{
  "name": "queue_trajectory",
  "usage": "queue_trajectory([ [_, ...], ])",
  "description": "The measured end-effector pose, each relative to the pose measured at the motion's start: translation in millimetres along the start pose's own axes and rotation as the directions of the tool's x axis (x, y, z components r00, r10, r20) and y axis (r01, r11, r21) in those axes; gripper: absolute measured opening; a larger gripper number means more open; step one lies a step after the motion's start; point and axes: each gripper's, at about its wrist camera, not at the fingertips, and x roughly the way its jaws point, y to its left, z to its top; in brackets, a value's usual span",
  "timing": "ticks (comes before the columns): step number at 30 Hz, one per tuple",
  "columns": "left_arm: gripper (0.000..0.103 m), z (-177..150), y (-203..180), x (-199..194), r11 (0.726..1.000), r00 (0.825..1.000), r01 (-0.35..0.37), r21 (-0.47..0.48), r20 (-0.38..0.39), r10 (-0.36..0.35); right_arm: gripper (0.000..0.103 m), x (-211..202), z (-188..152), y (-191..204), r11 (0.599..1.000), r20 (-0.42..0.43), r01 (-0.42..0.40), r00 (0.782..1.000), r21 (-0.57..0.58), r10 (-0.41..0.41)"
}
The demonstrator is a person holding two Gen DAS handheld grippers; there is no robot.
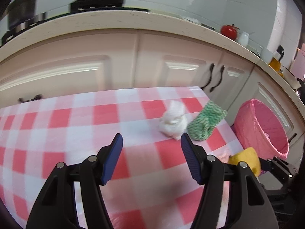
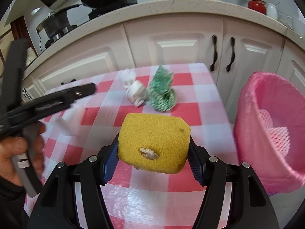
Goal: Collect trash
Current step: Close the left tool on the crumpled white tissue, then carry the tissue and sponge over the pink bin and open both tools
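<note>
My right gripper [image 2: 153, 148] is shut on a yellow sponge [image 2: 154, 141] with a torn hole, held above the red-and-white checked table [image 2: 200, 106]. The sponge also shows in the left wrist view [image 1: 246, 159]. My left gripper [image 1: 151, 143] is open and empty above the table; it shows in the right wrist view at the left [image 2: 57, 97]. A crumpled white tissue [image 1: 173, 121] [image 2: 134, 90] lies just ahead of the left gripper. A crumpled green-and-white cloth [image 1: 205, 123] [image 2: 162, 91] lies beside it. A bin with a pink liner [image 1: 263, 127] [image 2: 272, 126] stands right of the table.
Pink foam netting [image 2: 274, 135] lies inside the bin. White kitchen cabinets [image 2: 181, 47] stand behind the table. The counter [image 1: 133, 19] carries pots, a red jar [image 1: 228, 31] and white cups. The table's right edge is next to the bin.
</note>
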Motion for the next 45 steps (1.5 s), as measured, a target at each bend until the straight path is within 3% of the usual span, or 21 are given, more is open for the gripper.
queue_trajectory([
  [11, 0.059, 15, -32, 74, 0.998, 0.993, 0.059, 0.023, -0.105, -0.057, 0.062, -37, 14, -24, 1.000, 0.063, -0.007, 0.998, 0.016, 0.006],
  [19, 0.029, 17, -27, 101, 0.998, 0.986, 0.052, 0.022, -0.158, -0.048, 0.062, -46, 16, -35, 1.000, 0.071, 0.010, 0.997, 0.027, -0.012],
  [34, 0.026, 11, -29, 23, 0.999, 0.998, -0.013, 0.043, -0.060, 0.015, 0.062, -68, 17, -63, 0.998, 0.102, 0.043, 0.994, 0.051, -0.048],
  [39, 0.026, 17, -46, -2, 0.998, 1.000, 0.005, 0.060, -0.019, -0.004, 0.062, -84, 18, -86, 0.994, 0.121, 0.085, 0.988, 0.071, -0.093],
  [45, 0.026, 29, -93, -23, 0.991, 0.997, 0.070, 0.114, 0.023, -0.073, 0.062, -102, 22, -125, 0.983, 0.139, 0.139, 0.978, 0.115, -0.155],
])
